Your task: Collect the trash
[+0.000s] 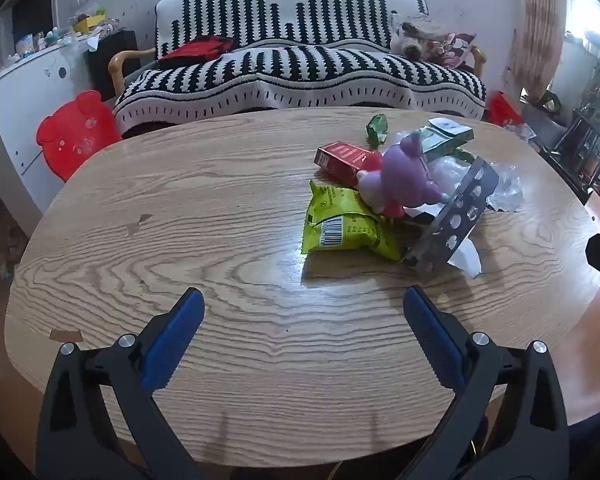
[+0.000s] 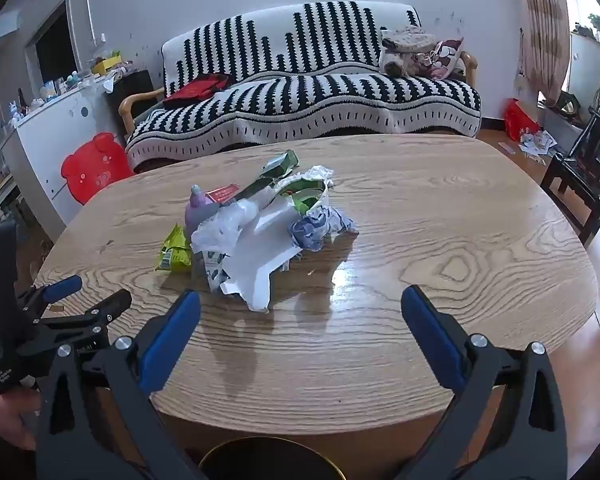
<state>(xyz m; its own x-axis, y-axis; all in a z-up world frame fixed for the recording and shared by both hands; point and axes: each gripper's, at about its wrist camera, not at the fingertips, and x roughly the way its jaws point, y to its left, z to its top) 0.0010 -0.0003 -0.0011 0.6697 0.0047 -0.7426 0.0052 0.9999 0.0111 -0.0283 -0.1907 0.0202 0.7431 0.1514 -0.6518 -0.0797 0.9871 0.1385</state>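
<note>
Trash pile on the wooden table

A yellow-green snack bag lies flat at the near left of the pile, its barcode facing up. Behind it a red carton lies on its side, and a green box lies further back. A purple toy figure leans on them. Crumpled white paper and a blue-white crumpled wrapper lie at the right side, touching.

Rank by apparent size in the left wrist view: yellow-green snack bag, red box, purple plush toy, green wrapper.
1. Snack bag, though it lies nearest the camera.
2-3. Plush toy and red box: not ranked; the toy hides part of the box.
4. Green wrapper, farthest away.
</note>
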